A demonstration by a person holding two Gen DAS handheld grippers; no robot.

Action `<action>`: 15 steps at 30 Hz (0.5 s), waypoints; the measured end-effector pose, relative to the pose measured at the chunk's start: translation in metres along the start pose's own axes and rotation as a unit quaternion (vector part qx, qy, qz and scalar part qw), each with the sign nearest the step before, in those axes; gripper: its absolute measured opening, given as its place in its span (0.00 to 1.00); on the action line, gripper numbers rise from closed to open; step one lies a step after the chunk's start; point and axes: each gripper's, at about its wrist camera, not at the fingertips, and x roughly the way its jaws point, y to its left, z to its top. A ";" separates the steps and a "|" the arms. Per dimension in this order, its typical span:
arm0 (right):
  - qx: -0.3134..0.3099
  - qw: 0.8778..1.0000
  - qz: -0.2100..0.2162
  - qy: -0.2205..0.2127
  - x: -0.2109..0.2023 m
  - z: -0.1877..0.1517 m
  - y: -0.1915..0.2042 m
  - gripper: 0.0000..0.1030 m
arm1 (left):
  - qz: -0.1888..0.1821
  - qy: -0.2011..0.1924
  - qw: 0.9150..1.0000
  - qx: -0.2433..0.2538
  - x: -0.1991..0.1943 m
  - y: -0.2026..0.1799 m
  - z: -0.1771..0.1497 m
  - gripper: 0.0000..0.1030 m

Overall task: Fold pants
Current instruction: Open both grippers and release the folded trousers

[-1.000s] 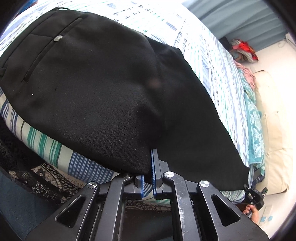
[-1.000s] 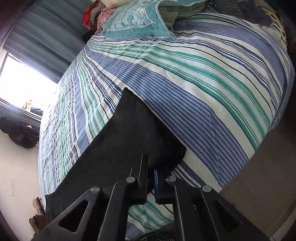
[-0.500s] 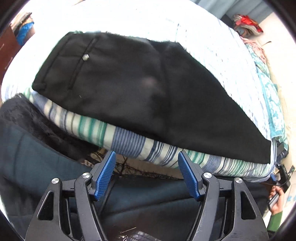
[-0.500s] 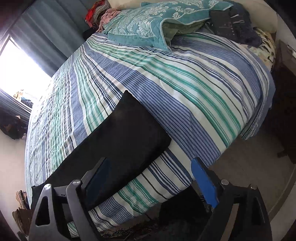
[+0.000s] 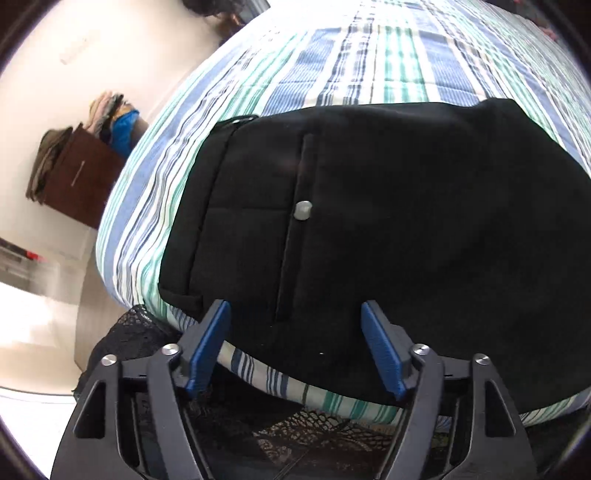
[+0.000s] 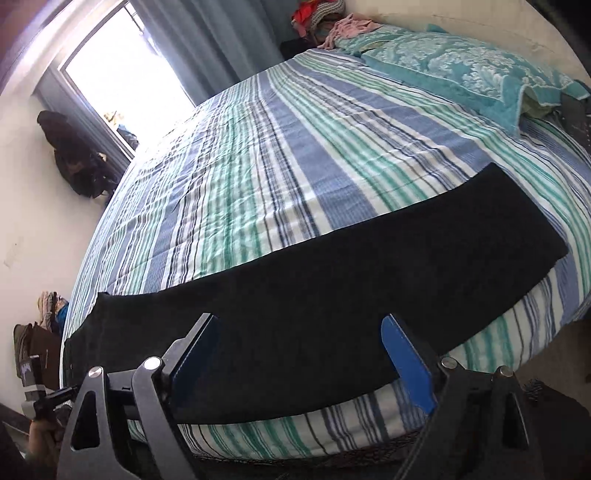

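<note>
Black pants (image 5: 406, 229) lie flat along the near edge of a striped bed (image 5: 332, 66), folded lengthwise. In the left wrist view the waist end shows a back pocket with a silver button (image 5: 302, 210). My left gripper (image 5: 295, 332) is open and empty, just in front of the waist end at the bed edge. In the right wrist view the pants (image 6: 332, 295) stretch across, with the leg hems to the right. My right gripper (image 6: 299, 350) is open and empty, near the middle of the legs at the bed edge.
A teal quilt (image 6: 461, 70) and a clothes pile (image 6: 325, 14) lie at the head of the bed. A brown cabinet (image 5: 77, 177) with stacked clothes stands by the wall. A window (image 6: 122, 74) with curtains is beyond the bed. Black lace fabric (image 5: 125, 339) hangs below the mattress edge.
Both grippers were shut on the pants' edge a second ago; they opened, let go and pulled back. The left one has now swung toward the waist end, the right toward the legs' middle.
</note>
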 end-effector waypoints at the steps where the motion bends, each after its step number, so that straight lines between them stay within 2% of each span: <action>1: -0.020 1.000 0.002 0.010 0.014 -0.006 0.013 0.87 | -0.015 0.007 1.000 -0.008 0.003 0.004 0.001 0.78; 3: -0.061 0.998 -0.005 0.035 0.041 -0.022 0.033 0.87 | -0.022 0.002 1.000 -0.009 0.000 0.006 0.001 0.78; 5: -0.086 0.993 -0.028 0.074 0.068 -0.038 0.043 0.87 | -0.033 -0.017 0.999 -0.015 -0.010 0.005 -0.001 0.76; 6: -0.094 0.992 -0.043 0.078 0.075 -0.045 0.046 0.89 | -0.048 -0.031 0.998 -0.024 -0.017 0.007 -0.003 0.76; 7: -0.104 0.991 -0.049 0.070 0.076 -0.049 0.048 0.95 | -0.069 -0.046 0.996 -0.032 -0.026 0.007 -0.005 0.76; 9: -0.118 0.989 -0.053 0.072 0.081 -0.053 0.053 1.00 | -0.116 -0.072 0.990 -0.043 -0.039 0.002 -0.007 0.78; 12: -0.125 0.987 -0.069 0.080 0.082 -0.053 0.056 1.00 | -0.166 -0.090 0.981 -0.031 -0.052 -0.018 -0.004 0.82; 15: -0.103 0.987 -0.067 0.100 0.081 -0.046 0.053 1.00 | -0.191 -0.098 0.977 0.002 -0.059 -0.047 -0.003 0.83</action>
